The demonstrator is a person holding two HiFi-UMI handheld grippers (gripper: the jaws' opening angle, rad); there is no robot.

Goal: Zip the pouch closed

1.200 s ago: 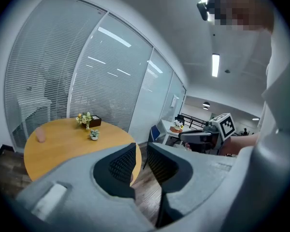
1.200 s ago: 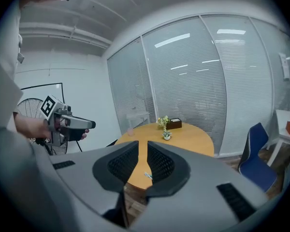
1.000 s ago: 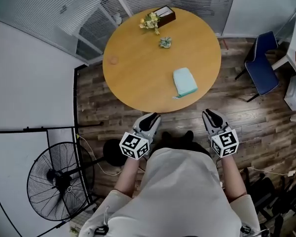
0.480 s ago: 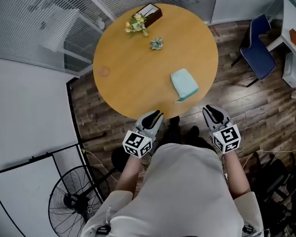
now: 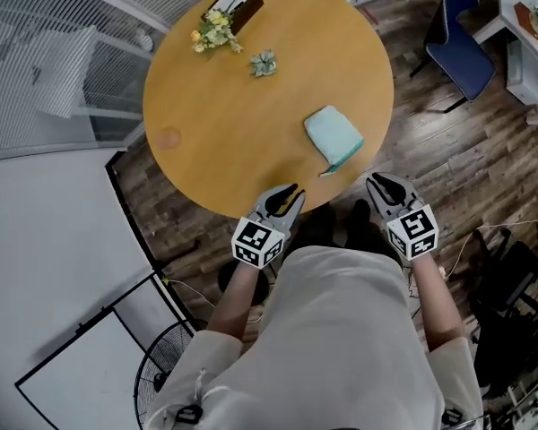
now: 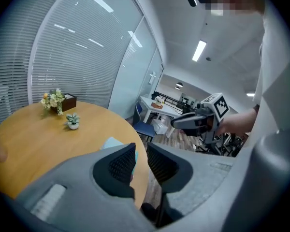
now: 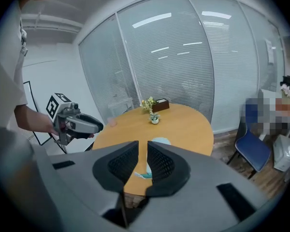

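A light teal pouch point(image 5: 334, 138) lies flat on the round wooden table point(image 5: 224, 124), near its front right edge, with a zip tab sticking out toward me. My left gripper point(image 5: 288, 195) hovers over the near rim, left of and short of the pouch. My right gripper point(image 5: 377, 182) hangs just off the rim, to the pouch's right. Neither touches it. In the left gripper view the left gripper point(image 6: 140, 146) holds nothing, only a narrow slit between its pads, and the pouch point(image 6: 112, 143) peeks past the left pad. The right gripper point(image 7: 142, 144) looks the same, pointing at the pouch point(image 7: 159, 140).
At the table's far side stand a dark box with yellow flowers point(image 5: 220, 21) and a small potted succulent point(image 5: 263, 64). A blue chair point(image 5: 457, 47) and a white desk point(image 5: 529, 12) are at the right. A floor fan point(image 5: 161, 388) is behind me at the left.
The table has come closer. Both grippers have advanced from over the floor to its near rim, the left one now over the tabletop. The pouch has not moved.
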